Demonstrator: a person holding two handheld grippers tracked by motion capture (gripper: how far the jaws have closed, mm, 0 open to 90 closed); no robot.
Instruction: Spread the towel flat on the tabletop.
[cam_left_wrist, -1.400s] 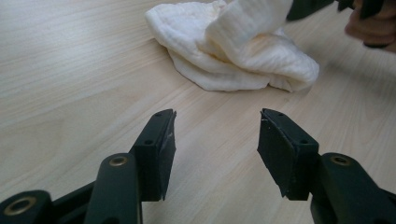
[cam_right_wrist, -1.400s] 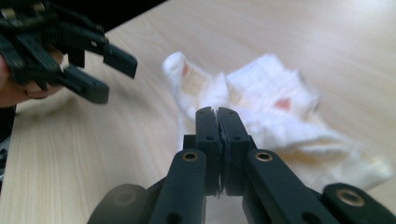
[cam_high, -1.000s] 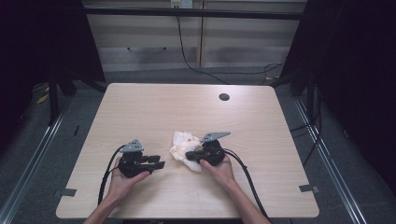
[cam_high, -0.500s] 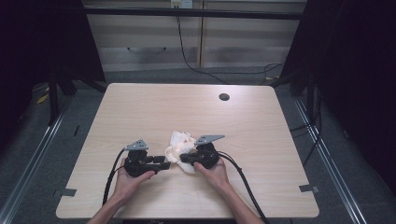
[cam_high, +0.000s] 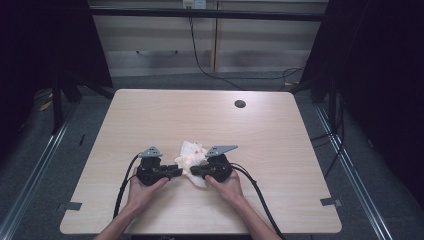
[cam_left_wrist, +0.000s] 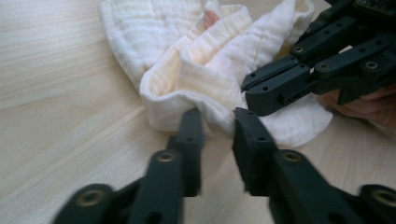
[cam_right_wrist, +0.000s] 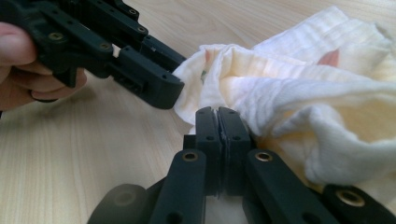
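Slippage is judged likely at the crumpled cream muslin cloth (cam_high: 191, 156) lying near the front of the pale wooden table (cam_high: 280, 145), since the left gripper (cam_left_wrist: 217, 125) is parted around a fold not yet pinched, while the right gripper (cam_right_wrist: 218, 116) is clenched on a thin edge.

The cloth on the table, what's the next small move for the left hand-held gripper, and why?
Probably close the left hand-held gripper on the fold of the cloth. Its jaws stand open with a fold edge between the tips, while the right hand-held gripper is already shut on the cloth's other side, so both would then hold it.
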